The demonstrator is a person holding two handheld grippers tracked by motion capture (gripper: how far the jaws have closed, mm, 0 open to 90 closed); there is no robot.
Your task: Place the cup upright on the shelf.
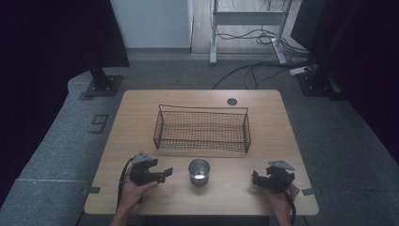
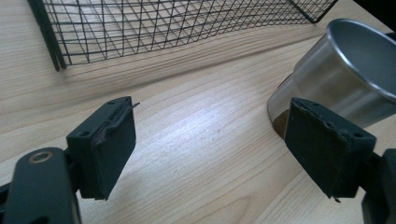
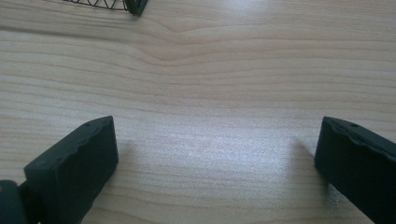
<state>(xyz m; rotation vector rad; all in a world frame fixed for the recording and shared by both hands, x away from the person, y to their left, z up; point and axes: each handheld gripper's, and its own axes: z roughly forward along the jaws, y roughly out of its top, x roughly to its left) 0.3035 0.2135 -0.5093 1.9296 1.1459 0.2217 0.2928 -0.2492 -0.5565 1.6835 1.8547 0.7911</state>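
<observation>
Between your two hands, near the front edge of the table (image 1: 141,113), stands a metal cup (image 1: 199,172), upright, with the wire basket (image 1: 202,128) just behind it. It looks light, stiff and smooth, so it may slip; I think you should take it across the wall below the rim, not by the thin edge. Your left claw (image 1: 160,174) is wide open beside the cup with nothing between its jaws, and your right claw (image 1: 259,179) is also wide open over bare wood.
</observation>
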